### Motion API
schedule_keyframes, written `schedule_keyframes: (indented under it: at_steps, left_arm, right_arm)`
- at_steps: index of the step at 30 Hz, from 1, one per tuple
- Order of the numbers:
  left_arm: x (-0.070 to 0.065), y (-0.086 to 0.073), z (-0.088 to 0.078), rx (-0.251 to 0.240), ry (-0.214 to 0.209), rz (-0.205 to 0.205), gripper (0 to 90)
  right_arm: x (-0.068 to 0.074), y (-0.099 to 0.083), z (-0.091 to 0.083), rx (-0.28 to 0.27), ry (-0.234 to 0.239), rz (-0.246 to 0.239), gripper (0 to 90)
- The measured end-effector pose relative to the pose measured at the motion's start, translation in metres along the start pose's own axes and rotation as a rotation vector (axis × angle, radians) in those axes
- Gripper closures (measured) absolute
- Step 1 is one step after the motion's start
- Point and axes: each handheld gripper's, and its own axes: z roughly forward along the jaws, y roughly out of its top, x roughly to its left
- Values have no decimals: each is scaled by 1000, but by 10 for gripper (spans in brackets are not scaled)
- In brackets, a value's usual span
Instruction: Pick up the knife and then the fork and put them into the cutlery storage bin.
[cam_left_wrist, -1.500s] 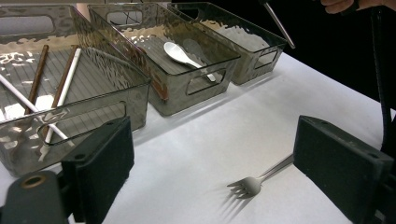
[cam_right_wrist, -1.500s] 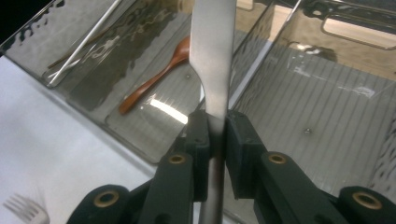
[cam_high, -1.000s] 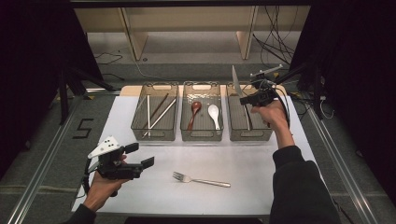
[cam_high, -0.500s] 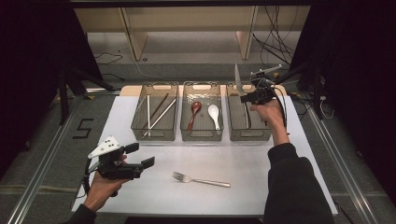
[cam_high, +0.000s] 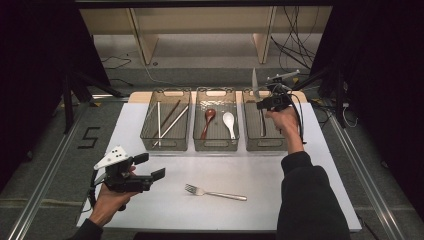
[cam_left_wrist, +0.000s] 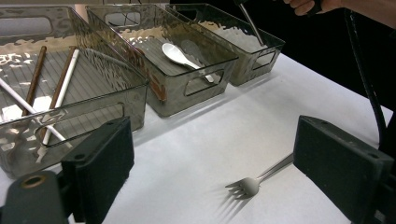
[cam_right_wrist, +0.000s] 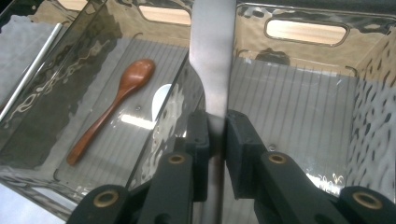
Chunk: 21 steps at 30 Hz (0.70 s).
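Note:
My right gripper (cam_high: 263, 104) is shut on a steel table knife (cam_high: 254, 82) above the right-hand clear bin (cam_high: 270, 144). The blade stands up past the jaws and the handle hangs down into the bin. In the right gripper view both pads press the knife (cam_right_wrist: 212, 56) at its middle. A metal fork (cam_high: 215, 193) lies on the white table near the front, tines to the left. My left gripper (cam_high: 150, 166) hovers at the front left, jaws wide apart and empty, with the fork (cam_left_wrist: 254, 182) ahead of it.
Three clear bins stand in a row at the back. The left bin (cam_high: 165, 145) holds chopsticks (cam_high: 170, 117). The middle bin (cam_high: 216, 145) holds a brown wooden spoon (cam_high: 207, 120) and a white spoon (cam_high: 229, 122). Dark floor and metal rails flank the table.
The right gripper has shifted slightly left over the right bin with the knife still in its jaws. The left gripper and the fork have stayed put.

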Motion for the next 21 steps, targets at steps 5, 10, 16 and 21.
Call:
schedule_keyframes:
  at_steps: [5, 10, 16, 21]
  left_arm:
    - [-1, 0, 0, 0, -2, 2, 118]
    - [0, 0, 0, -2, -1, 0, 118]
    - [-1, 0, -1, -2, -1, 1, 117]
    - [0, 0, -1, -2, 0, 1, 117]
  right_arm:
    - [1, -1, 4, 2, 2, 7, 809]
    - [1, -2, 8, 3, 2, 13, 808]
    - [1, -5, 13, 15, 2, 21, 807]
    - [-2, -12, 20, 27, -6, 33, 806]
